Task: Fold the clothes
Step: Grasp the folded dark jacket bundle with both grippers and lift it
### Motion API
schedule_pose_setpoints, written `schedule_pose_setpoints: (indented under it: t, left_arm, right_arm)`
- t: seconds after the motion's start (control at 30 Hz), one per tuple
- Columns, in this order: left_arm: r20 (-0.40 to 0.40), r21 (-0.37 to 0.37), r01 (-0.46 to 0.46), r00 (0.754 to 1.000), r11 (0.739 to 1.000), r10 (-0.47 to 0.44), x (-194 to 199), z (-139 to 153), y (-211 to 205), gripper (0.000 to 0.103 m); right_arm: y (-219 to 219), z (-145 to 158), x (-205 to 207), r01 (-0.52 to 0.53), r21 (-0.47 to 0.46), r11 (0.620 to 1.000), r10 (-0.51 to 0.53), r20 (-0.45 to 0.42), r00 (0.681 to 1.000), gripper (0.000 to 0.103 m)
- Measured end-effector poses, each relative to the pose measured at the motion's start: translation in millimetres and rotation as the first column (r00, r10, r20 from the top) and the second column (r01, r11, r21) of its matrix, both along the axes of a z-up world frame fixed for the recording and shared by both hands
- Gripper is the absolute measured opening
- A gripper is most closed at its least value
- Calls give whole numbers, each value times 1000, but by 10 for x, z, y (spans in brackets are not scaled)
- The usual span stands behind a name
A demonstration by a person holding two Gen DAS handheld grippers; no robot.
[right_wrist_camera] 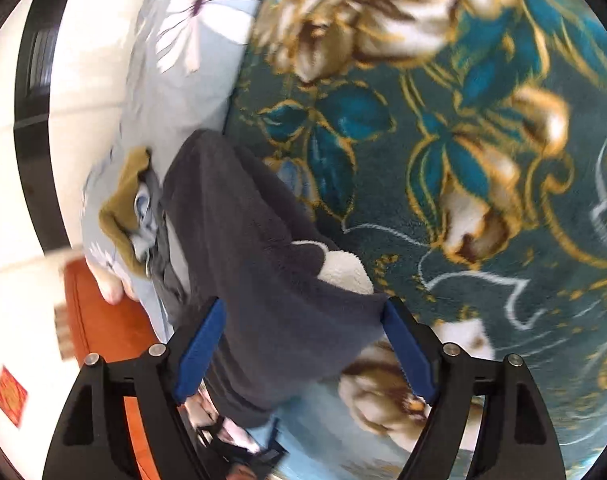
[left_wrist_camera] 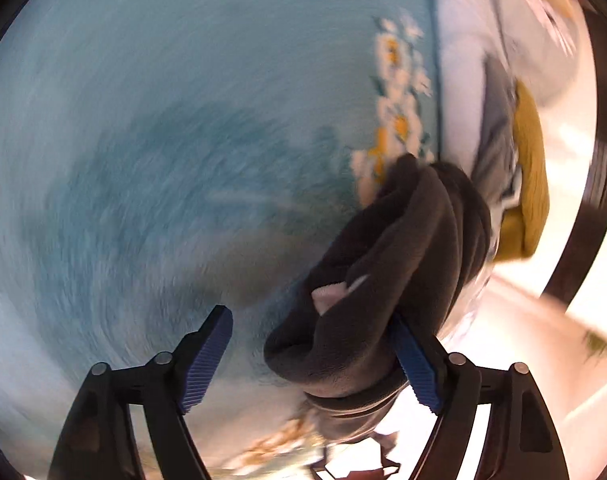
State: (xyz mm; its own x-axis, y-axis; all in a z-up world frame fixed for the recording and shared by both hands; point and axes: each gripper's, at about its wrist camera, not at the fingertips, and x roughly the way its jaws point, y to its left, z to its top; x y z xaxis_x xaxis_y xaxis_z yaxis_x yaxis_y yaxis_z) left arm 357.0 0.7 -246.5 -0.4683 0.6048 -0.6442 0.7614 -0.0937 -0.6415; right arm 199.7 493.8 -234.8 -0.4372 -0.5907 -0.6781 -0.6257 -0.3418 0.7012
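Note:
A dark grey fleece garment hangs bunched against the right finger of my left gripper, whose jaws stand wide open; a pale pink label shows on it. In the right wrist view the same dark garment, with a white fleecy lining, lies between the open jaws of my right gripper. It is draped over a teal blanket with gold and white flowers. Whether the pads press the cloth cannot be told.
A pile with a mustard yellow piece and grey-blue clothes lies on a pale blue floral sheet. An orange-brown floor and white wall show at the left. The left wrist view is motion-blurred.

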Motion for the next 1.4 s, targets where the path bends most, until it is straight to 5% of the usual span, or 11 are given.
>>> schedule_pose_setpoints:
  t: [0.13, 0.27, 0.4, 0.5, 0.7, 0.77, 0.9, 1.1, 1.2, 1.3, 1.4]
  left_arm:
    - [-2, 13, -60, 998, 998, 60, 35, -29, 98, 86]
    - [-17, -46, -22, 1000, 999, 22, -75, 42, 148, 85]
    - [-58, -117, 36, 997, 992, -43, -321, 195, 148, 47]
    - [-75, -143, 81, 993, 986, -92, -512, 252, 163, 38]
    - [-81, -135, 164, 981, 977, -175, -753, 229, 145, 38]
    - [-89, -139, 188, 976, 972, -201, -755, 251, 138, 41]
    - [-104, -179, 210, 967, 961, -231, -689, 393, 111, 73]
    - [-77, -237, 277, 950, 931, -302, -574, 531, 52, 97]
    - [-67, -205, 329, 935, 922, -349, -545, 419, 193, 99]
    - [-87, -172, 366, 919, 914, -385, -598, 344, 366, 100]
    - [-105, -215, 376, 909, 901, -404, -728, 326, 480, 101]
  right_arm:
    - [-96, -122, 19, 44, -11, 999, -44, 3, 999, 83]
    - [-136, -266, 32, 86, -45, 995, -84, 49, 995, 83]
    - [-134, -233, -7, 102, -40, 994, -100, 47, 994, 76]
    - [-72, -147, -108, 81, -20, 997, -80, 37, 996, 56]
    - [226, 8, -444, 52, -24, 998, -53, -58, 997, 46]
    - [328, -17, -488, 77, -51, 996, -79, -50, 996, 46]
    - [425, 125, -465, 42, 5, 999, -42, -78, 996, 47]
    - [345, 244, -176, -20, 82, 996, 26, -74, 997, 73]
    - [231, 166, 26, -34, 76, 997, 40, -81, 996, 77]
    - [87, 26, 186, -24, 22, 999, 26, -104, 994, 96]
    - [-18, -69, 277, -9, 22, 1000, 12, -125, 992, 97]
